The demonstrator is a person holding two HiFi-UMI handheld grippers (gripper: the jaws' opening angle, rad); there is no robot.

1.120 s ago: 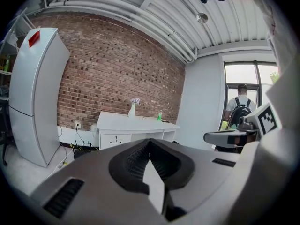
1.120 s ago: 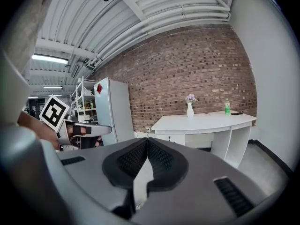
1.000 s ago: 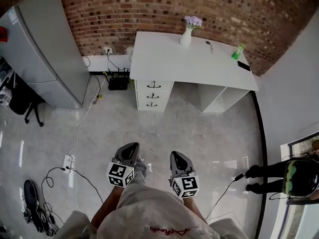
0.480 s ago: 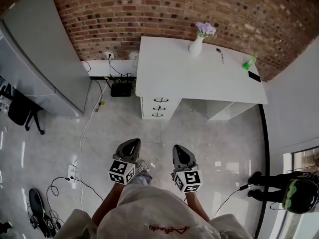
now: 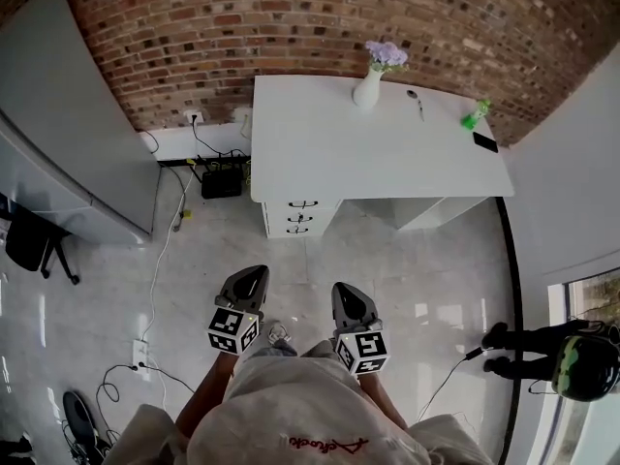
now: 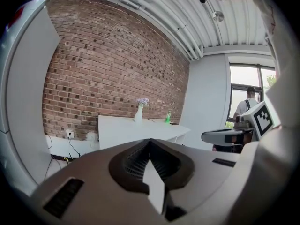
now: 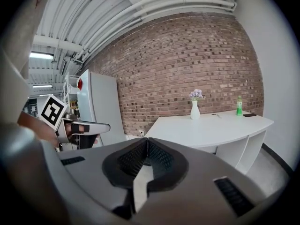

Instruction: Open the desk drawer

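Observation:
A white desk [image 5: 378, 148] stands against the brick wall, with a stack of three drawers [image 5: 300, 217] under its left end, all closed, each with a dark handle. My left gripper [image 5: 248, 281] and right gripper [image 5: 346, 294] hang side by side over the floor, well short of the drawers. Both are shut with nothing between the jaws. The desk [image 6: 140, 130] shows ahead in the left gripper view, and the desk [image 7: 211, 125] also appears in the right gripper view. The drawer fronts are hidden behind the gripper bodies in both gripper views.
On the desk stand a white vase with purple flowers [image 5: 370, 80], a green bottle [image 5: 475, 116], a pen and a dark phone [image 5: 486, 141]. A grey cabinet [image 5: 68, 134] stands at left, cables and a power strip [image 5: 140, 352] on the floor. A person [image 5: 542, 342] stands at right.
I have walked toward the desk: it has grown larger and sits lower in the head view. Both grippers stayed shut and side by side.

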